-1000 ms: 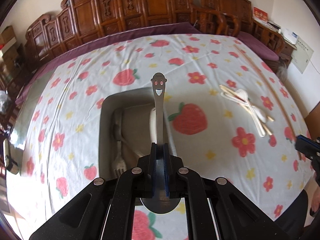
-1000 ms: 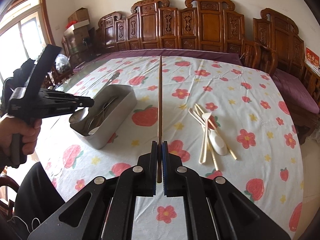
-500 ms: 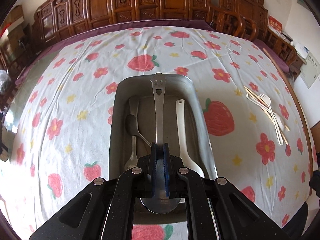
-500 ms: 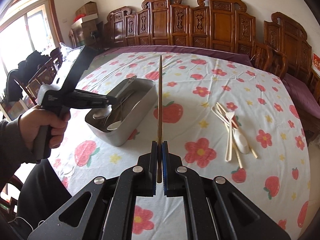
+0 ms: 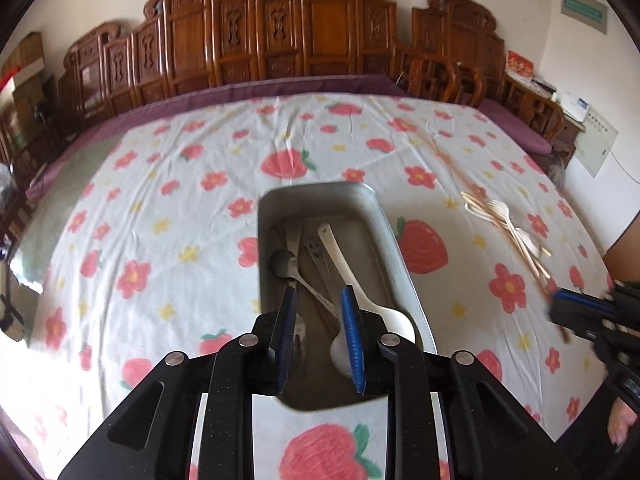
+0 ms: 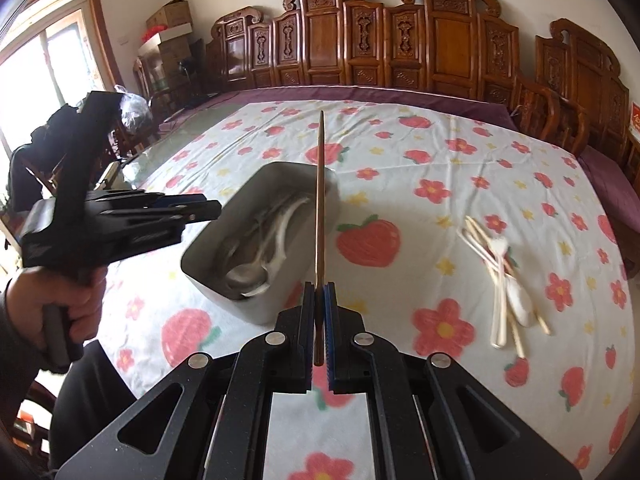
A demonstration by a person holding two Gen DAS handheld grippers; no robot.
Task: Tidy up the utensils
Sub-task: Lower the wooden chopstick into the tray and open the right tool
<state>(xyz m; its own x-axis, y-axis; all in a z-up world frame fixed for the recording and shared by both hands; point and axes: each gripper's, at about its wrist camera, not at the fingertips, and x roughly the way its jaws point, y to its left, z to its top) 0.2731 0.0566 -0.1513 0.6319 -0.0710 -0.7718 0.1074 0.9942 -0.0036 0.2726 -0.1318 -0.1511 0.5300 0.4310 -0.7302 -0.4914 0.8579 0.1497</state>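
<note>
My left gripper [image 5: 318, 294] hangs over the near end of the grey metal tray [image 5: 320, 190], its jaws opening with nothing pressed between the pads. The smiley-handled metal spoon [image 5: 316, 252] lies loose in the tray beside a white spoon [image 5: 362, 300], a dark metal spoon [image 5: 282, 262] and a fork. My right gripper [image 6: 319, 288] is shut on a long brown chopstick [image 6: 320, 200] that points up and away, above the tray's right wall [image 6: 256, 308]. From the right wrist view the left gripper [image 6: 200, 208] sits at the tray's left end.
A pile of pale forks, spoons and chopsticks [image 6: 504, 280] lies on the strawberry-print tablecloth to the right of the tray, also the pile [image 5: 508, 228] in the left wrist view. Carved wooden chairs line the table's far side. A person's hand [image 6: 60, 292] holds the left gripper.
The left jaws have parted and the smiley spoon has dropped into the tray. The right gripper has carried the chopstick left, closer to the tray.
</note>
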